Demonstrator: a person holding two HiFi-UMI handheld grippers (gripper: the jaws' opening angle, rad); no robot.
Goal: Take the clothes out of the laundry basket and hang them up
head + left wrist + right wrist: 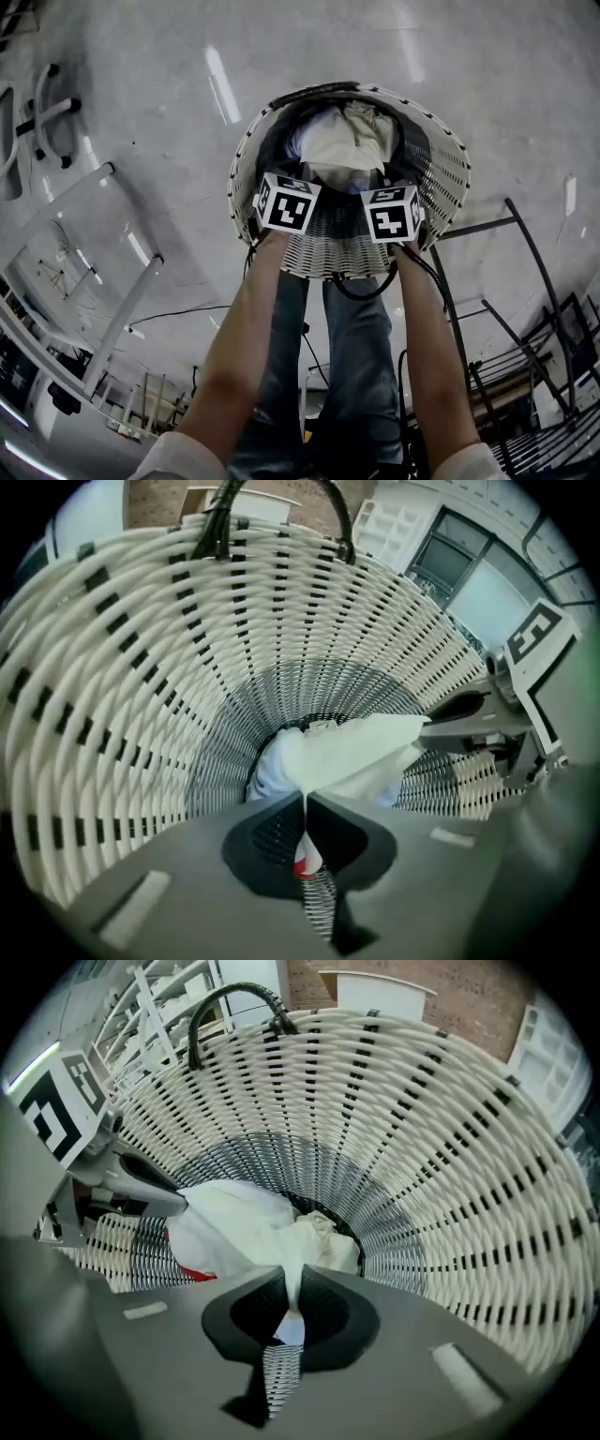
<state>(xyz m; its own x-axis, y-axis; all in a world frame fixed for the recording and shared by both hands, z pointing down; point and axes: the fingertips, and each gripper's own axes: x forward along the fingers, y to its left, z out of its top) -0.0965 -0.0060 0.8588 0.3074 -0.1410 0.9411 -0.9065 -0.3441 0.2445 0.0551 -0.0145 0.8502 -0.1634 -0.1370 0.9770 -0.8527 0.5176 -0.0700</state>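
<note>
Both grippers reach down into the white woven laundry basket (349,251), which stands on the grey floor (141,103) just in front of the person's legs. The left gripper (298,178) has its jaws pressed together on a fold of the white garment (347,141); in the left gripper view the cloth (352,757) runs up out of the closed jaws (305,808), with a small red scrap showing low in the pinch. The right gripper (384,183) is likewise clamped on the same garment, the fabric (234,1227) caught between its closed jaws (289,1288). The cloth spans between the two grippers, each seen from the other's camera (441,728) (178,1206). The garment lies low in the basket over other laundry: a pale blue piece (265,772) and a crumpled cream piece (323,1237). A dark handle (314,91) arches over the basket's far rim. A dark metal rack (525,253) stands to the person's right, a white frame (122,309) to the left
</note>
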